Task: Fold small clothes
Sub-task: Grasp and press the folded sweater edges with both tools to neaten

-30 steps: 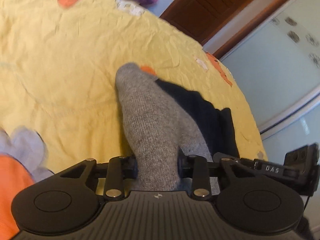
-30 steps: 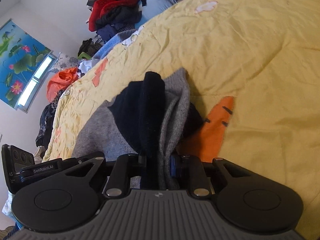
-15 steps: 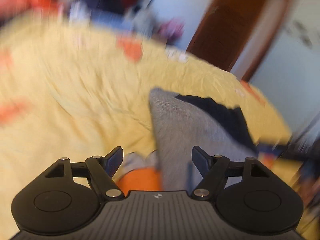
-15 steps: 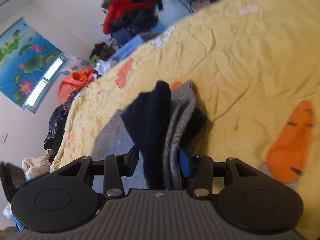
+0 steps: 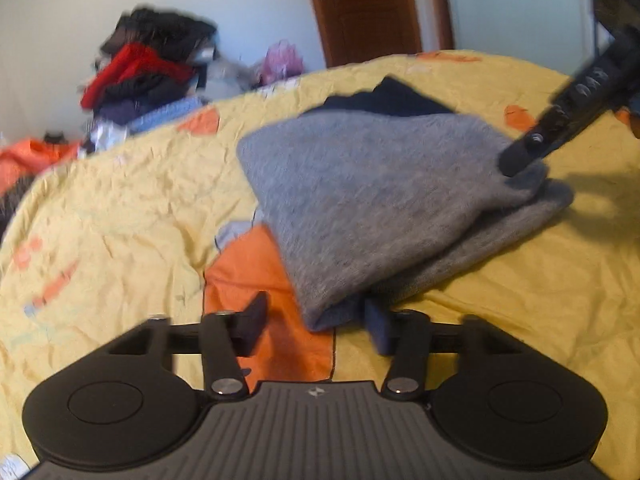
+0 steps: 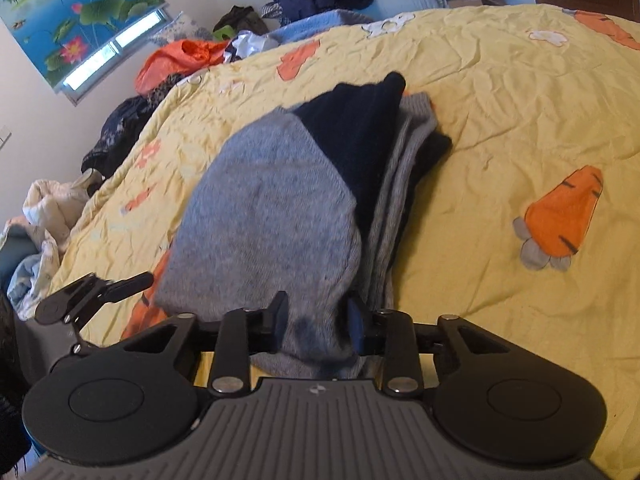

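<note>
Left gripper (image 5: 316, 322): jaws just closing, not gripping; grey garment (image 5: 376, 200) corner between. Right gripper (image 6: 318, 326): clamps garment's near edge.

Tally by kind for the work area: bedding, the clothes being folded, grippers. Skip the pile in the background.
Yellow quilt: 1
Grey and navy knit garment, folded: 1
Grippers: 2, the left gripper and the right gripper; both jaws have just been closing, with the knit between them
Total: 4
</note>
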A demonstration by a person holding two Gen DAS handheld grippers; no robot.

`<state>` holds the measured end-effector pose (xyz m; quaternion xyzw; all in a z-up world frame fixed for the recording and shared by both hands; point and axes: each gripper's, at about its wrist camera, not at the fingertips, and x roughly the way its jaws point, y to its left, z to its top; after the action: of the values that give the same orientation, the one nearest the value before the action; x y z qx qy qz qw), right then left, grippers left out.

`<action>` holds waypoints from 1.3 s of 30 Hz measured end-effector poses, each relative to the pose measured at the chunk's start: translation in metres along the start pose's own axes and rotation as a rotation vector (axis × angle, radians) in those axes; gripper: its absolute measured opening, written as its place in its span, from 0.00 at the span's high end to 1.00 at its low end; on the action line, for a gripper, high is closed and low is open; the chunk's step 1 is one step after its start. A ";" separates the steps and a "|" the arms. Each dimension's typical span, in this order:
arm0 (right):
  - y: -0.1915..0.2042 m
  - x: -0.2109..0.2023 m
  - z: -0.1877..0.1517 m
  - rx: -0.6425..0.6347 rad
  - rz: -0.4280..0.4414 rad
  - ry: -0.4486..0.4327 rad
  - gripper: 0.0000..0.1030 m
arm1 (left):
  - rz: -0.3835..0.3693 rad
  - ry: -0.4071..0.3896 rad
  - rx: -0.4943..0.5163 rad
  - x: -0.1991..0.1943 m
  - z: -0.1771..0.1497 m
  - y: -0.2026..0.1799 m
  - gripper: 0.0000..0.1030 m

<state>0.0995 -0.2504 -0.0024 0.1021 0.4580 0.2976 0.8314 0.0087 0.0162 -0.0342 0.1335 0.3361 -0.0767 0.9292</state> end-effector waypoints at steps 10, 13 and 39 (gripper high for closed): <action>0.006 -0.013 -0.020 -0.007 0.041 0.042 0.91 | -0.070 0.020 -0.166 -0.004 -0.003 0.029 0.90; -0.009 -0.002 -0.030 0.060 0.058 0.055 0.91 | -0.053 0.029 -0.187 -0.001 -0.005 0.027 0.90; -0.053 0.038 0.110 0.212 -0.114 -0.220 0.89 | 0.018 0.025 -0.241 0.010 0.008 0.020 0.80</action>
<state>0.2263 -0.2589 0.0092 0.1950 0.3980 0.1873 0.8766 0.0259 0.0318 -0.0306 0.0248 0.3533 -0.0259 0.9348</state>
